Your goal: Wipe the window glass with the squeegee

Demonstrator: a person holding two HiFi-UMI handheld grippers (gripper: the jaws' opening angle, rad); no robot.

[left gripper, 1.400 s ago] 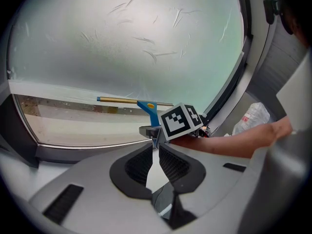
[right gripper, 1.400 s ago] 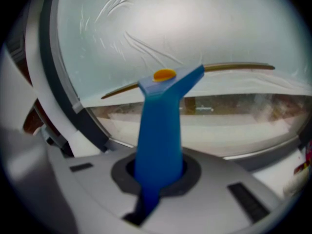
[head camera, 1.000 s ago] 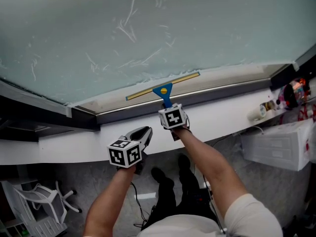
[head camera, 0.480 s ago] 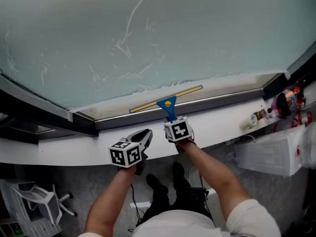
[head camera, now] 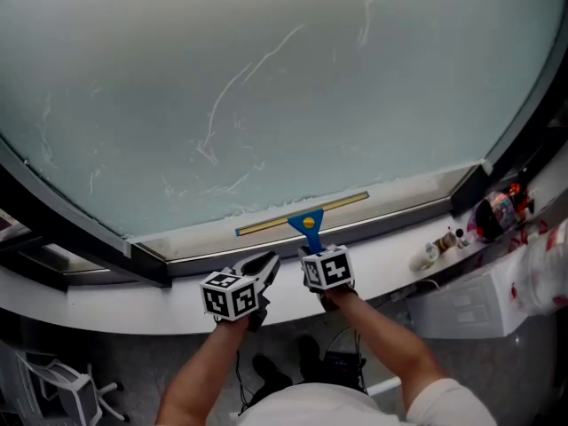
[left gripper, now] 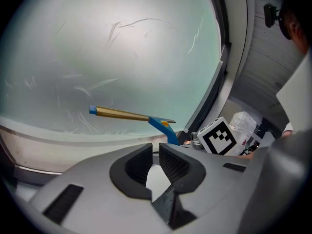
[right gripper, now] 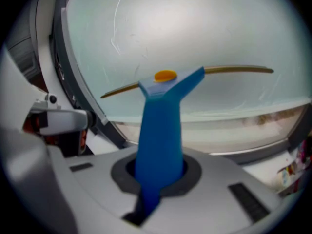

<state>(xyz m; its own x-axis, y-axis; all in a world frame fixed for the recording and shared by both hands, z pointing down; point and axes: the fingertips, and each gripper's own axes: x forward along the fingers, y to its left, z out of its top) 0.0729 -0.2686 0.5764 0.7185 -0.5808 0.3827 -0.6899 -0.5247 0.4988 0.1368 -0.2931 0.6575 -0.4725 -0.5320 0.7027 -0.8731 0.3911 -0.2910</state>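
The squeegee (head camera: 303,215), blue-handled with a brass-coloured blade bar and a yellow dot at the neck, lay across the lowest strip of the window glass (head camera: 266,78), with its bar nearly level and just above the dark bottom frame (head camera: 390,218). Whether the blade pressed on the pane I could not tell. My right tongs (head camera: 312,243) were clamped on the blue handle, which stood up from between the jaws toward the glass. My left tongs (head camera: 266,261) hung just beside them, to their left, with the jaws drawn together on nothing and their tips aimed at the lower edge of the pane. Thin curved streaks marked the frosted-looking glass above the blade. Below the frame ran a white sill (head camera: 133,300), which carried some small items (head camera: 435,248) at its right end. A white office chair (head camera: 67,389) stood on the floor at lower left.
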